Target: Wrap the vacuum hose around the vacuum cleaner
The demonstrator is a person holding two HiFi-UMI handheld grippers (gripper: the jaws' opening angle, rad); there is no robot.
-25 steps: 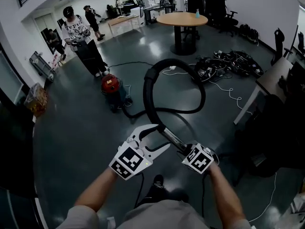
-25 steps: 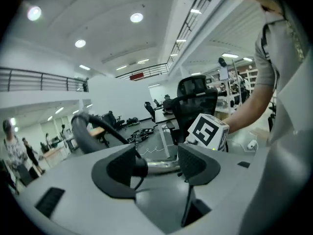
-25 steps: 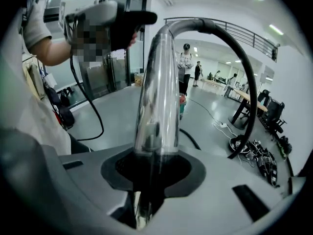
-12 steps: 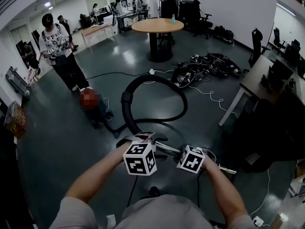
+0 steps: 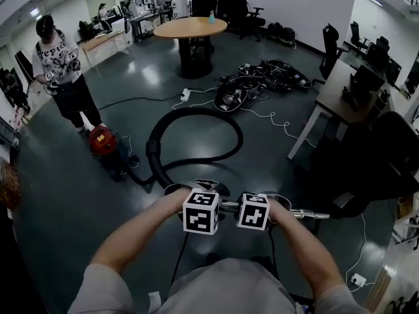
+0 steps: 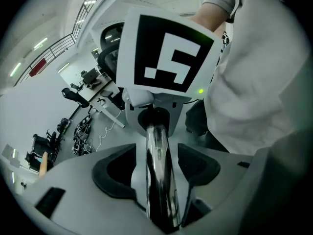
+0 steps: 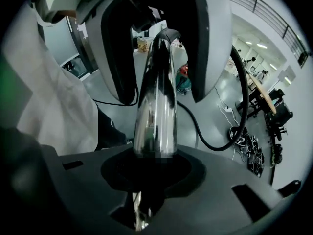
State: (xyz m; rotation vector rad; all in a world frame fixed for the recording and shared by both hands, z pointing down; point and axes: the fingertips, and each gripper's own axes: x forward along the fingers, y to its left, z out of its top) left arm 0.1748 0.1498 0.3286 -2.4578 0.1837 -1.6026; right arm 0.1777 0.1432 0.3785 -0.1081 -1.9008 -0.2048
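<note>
Head view gives the reason for your grip: the floor (image 5: 275, 156) is wide, and the vacuum (image 5: 103, 142) stands on it well ahead and to your left, near a standing person (image 5: 62, 70), with nothing wound round it yet. The hose (image 5: 196, 110) leaves the vacuum's base and curls in one big loose loop between it and you; how much of that loop rests on the floor you cannot tell from here. It ends in the wand (image 5: 229, 205), the chrome tube crossing roughly level just in front of you. That stiff end looks like the sensible handle, since steering it steers the limp hose behind it. Your left gripper (image 6: 159, 180) has its jaws closed in on the wand, the tube running straight up between the pads. Your right gripper (image 7: 154, 175) is clamped on the same tube just beside it, jaws part-way closed to the tube's width. Both point steeply down, side by side. Two close grips likely keep the wand from twisting or drooping as you carry the loop toward the vacuum, which is still the greater part of the job.
</note>
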